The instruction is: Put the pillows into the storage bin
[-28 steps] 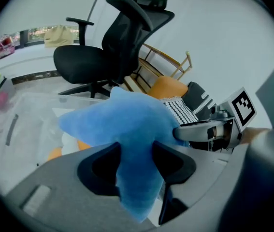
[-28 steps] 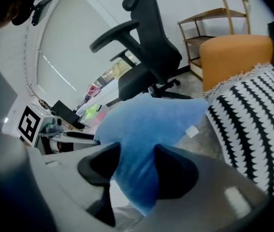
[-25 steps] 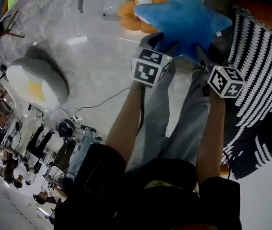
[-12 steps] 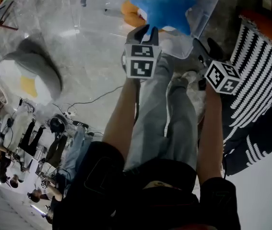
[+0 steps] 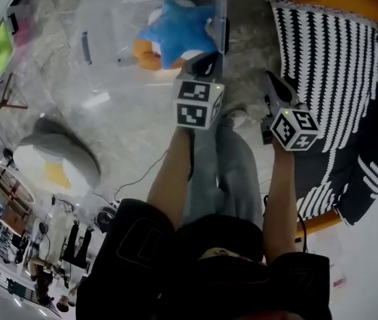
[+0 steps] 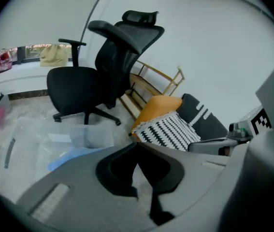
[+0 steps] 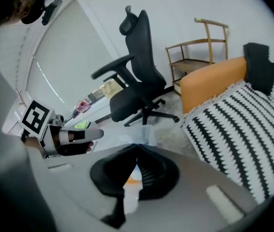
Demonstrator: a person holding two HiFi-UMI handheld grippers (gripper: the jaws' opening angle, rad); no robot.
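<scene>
A clear storage bin (image 5: 102,19) stands on the floor ahead of me. A blue star pillow (image 5: 175,35) lies inside it on an orange and white flower pillow (image 5: 146,53). My left gripper (image 5: 205,60) hangs just short of the bin's near edge. Its jaws have just closed, tips touching, with nothing between them (image 6: 137,143). My right gripper (image 5: 273,85) is further right, beside the striped cushion. It has also just closed and is empty (image 7: 137,146). A grey, white and yellow egg pillow (image 5: 55,165) lies on the floor to the left.
A black-and-white striped cushion (image 5: 335,79) covers an orange seat (image 6: 158,105) on the right. A black office chair (image 6: 93,76) and a wooden rack (image 6: 153,81) stand beyond the bin. A cable (image 5: 135,175) runs over the marble floor.
Both grippers held the blue star pillow up a second ago. It now lies in the bin, and both grippers have drawn back from it and shut.
</scene>
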